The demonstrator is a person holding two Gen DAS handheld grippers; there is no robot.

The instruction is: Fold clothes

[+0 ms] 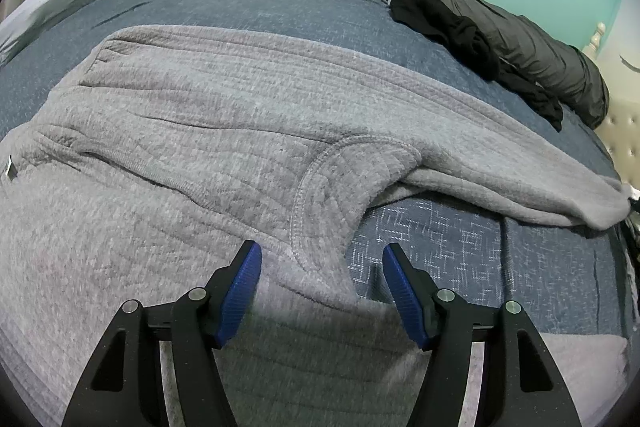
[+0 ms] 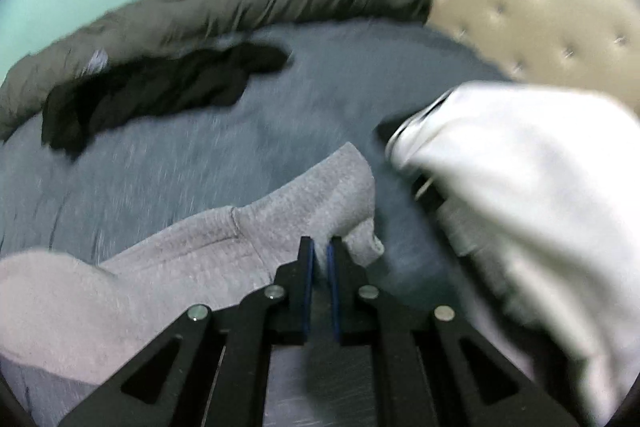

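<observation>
Lying: fleece (image 1: 192,131) is spreading flat across the bed (image 1: 520,259), sleeve (image 1: 500,171) running rightward.
Left claw (image 1: 322,263): is gaping wide over the armpit seam.
Right claw (image 2: 319,259): is sitting nearly closed at the cuff (image 2: 360,231); grip uncertain.

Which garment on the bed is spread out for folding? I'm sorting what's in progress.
The grey fleece sweater, spread across the blue bedspread. The black garment lies crumpled at the far edge; the white one is bunched up.
</observation>
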